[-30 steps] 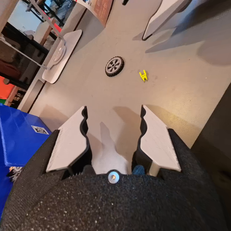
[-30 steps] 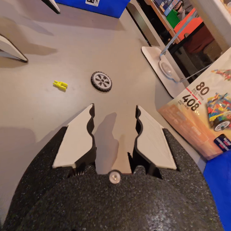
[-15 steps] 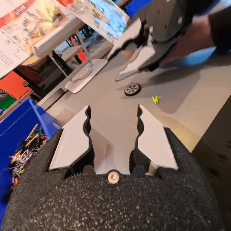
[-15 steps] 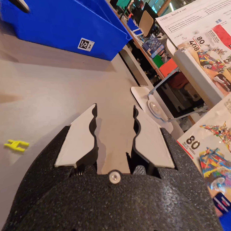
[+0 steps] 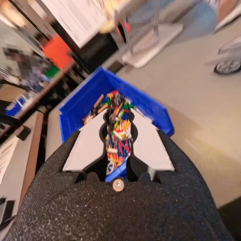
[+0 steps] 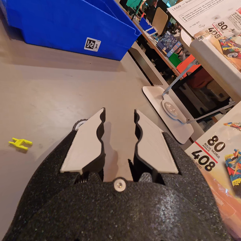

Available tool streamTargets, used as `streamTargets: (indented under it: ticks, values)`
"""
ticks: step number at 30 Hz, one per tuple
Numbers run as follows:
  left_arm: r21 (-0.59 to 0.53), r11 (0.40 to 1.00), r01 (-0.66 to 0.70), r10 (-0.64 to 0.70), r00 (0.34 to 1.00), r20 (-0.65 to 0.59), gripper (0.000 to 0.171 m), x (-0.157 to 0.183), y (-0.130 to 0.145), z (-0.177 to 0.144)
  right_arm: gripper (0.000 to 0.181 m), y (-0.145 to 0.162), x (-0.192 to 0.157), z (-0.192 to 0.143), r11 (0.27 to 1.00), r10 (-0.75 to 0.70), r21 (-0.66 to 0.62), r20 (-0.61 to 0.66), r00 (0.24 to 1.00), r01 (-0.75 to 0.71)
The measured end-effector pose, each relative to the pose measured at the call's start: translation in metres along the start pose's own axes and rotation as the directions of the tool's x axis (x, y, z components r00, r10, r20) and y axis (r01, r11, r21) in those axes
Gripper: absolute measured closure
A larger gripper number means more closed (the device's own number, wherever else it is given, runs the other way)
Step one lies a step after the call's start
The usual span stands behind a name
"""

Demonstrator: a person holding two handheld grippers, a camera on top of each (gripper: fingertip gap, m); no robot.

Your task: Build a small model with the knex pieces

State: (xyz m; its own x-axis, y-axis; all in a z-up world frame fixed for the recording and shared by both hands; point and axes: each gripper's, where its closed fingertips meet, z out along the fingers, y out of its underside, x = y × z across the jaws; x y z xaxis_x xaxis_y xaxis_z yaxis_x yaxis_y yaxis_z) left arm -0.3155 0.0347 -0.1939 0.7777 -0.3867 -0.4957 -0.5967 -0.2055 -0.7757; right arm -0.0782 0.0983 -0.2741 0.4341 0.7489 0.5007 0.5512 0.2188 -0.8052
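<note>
The left wrist view is motion-blurred. My left gripper (image 5: 118,112) is open with a narrow gap and holds nothing. It hangs over a blue bin (image 5: 80,104) filled with colourful building pieces (image 5: 120,130). A black wheel with a grey hub (image 5: 227,67) lies on the table far to the right. My right gripper (image 6: 119,109) is open and empty, low over the grey table. The wheel (image 6: 79,123) is mostly hidden behind its left finger. A small yellow connector piece (image 6: 20,143) lies to the left of it.
A blue bin with a square tag (image 6: 65,26) stands at the back left of the right wrist view. A white stand base (image 6: 156,99) sits at the table's right edge. A printed toy box (image 6: 215,169) lies close on the right. Shelves and clutter lie beyond the table. The grippers' ends are close to 25 cm from one another. The wheel (image 6: 79,123) sits 5 cm or so from the ends of my right fingers. The left camera catches it too, in the left wrist view (image 5: 224,72). The small yellow connector piece (image 6: 20,143) is about 11 cm from my right fingertips.
My left gripper swung left, away from the wheel and yellow piece, to above the blue bin, and its jaws narrowed. My right gripper moved forward, and the wheel now sits behind its left finger.
</note>
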Motion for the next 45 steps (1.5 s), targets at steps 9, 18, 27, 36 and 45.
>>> streamTargets:
  ticks: [9, 18, 27, 36, 45]
  values:
    - [-0.5, 0.86, -0.1, -0.046, 0.961, -0.272, 0.148, -0.038, 0.074, 0.054, 0.138, -0.004, -0.004, 0.0, 0.998, 0.054, 0.01, 0.044, 0.998, -0.055]
    - [-0.762, 0.607, -0.225, -0.063, 0.942, -0.329, 0.156, -0.038, 0.139, 0.091, 0.138, -0.01, -0.004, -0.004, 0.995, 0.094, 0.034, 0.073, 0.993, -0.097]
    - [-0.776, 0.585, -0.235, -0.026, 0.951, -0.308, 0.168, -0.047, 0.138, 0.097, 0.138, -0.016, -0.002, -0.009, 0.991, 0.113, 0.057, 0.078, 0.991, -0.118]
    - [-0.678, 0.71, -0.192, -0.057, 0.943, -0.327, 0.168, -0.056, 0.111, 0.082, 0.138, -0.018, -0.004, -0.01, 0.99, 0.122, 0.06, 0.091, 0.988, -0.128]
    - [-0.53, 0.83, -0.175, -0.054, 0.92, -0.388, 0.169, -0.027, 0.07, 0.063, 0.138, -0.017, -0.005, -0.011, 0.99, 0.125, 0.045, 0.116, 0.985, -0.131]
